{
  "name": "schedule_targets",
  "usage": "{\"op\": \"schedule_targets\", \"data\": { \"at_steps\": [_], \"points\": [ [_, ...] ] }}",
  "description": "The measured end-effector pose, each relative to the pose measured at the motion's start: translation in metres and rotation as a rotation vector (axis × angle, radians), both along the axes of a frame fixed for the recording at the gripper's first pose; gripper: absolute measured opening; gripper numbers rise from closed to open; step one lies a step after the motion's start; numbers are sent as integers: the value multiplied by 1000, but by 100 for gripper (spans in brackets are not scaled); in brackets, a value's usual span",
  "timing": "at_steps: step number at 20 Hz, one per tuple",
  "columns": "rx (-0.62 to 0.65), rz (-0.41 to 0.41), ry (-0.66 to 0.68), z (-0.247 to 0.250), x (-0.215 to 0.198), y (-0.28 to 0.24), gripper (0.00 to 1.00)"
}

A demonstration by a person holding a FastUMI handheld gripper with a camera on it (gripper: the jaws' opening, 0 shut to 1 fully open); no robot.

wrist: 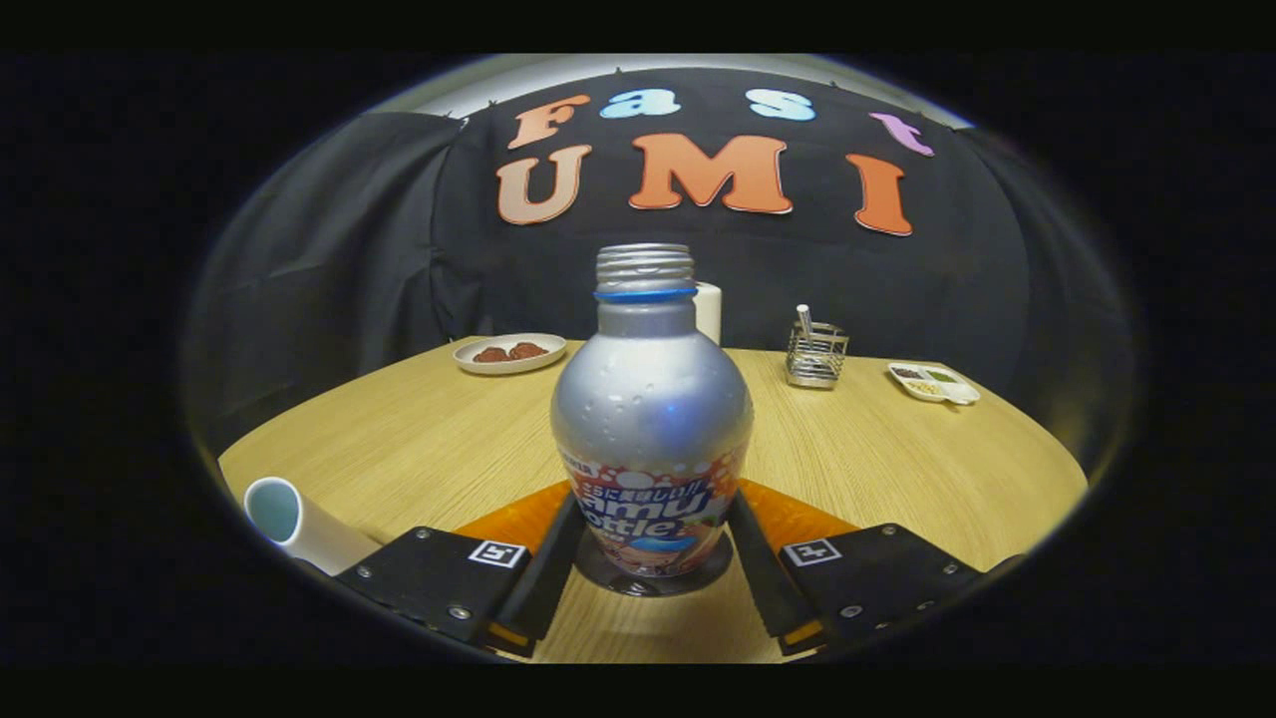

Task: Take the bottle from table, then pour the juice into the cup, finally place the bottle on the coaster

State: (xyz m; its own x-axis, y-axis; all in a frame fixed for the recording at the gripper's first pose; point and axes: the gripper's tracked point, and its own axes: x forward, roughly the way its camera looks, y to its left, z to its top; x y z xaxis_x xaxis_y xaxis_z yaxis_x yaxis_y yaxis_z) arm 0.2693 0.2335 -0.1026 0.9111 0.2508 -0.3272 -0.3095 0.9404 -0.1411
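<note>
Currently I have the gripper (648, 558) closed to the width of the bottle (651, 429), one finger against each side of its lower body, and the uncapped bottle stands upright on a dark round coaster (653, 578) at the near edge of the table (877, 459). I judge this either the first pick or the final set-down. The cup (294, 524) lies tipped at near left, so I cannot tell whether pouring is done; a release calls for opening the fingers and backing straight off.

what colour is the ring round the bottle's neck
Blue, just under the threaded mouth of the bottle; clearest in the gripper view.
</note>
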Motion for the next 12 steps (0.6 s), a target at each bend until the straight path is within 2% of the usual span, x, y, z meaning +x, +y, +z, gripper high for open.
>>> {"op": "schedule_targets", "data": {
  "at_steps": [4,6,7,12],
  "points": [
    [-77,-32,-29,-1,-3,-8,81],
    [-109,-15,-70,4,-8,-3,87],
    [-118,-6,-87,7,-12,-1,96],
    [-59,46,-94,24,-41,1,98]
  ]
}}
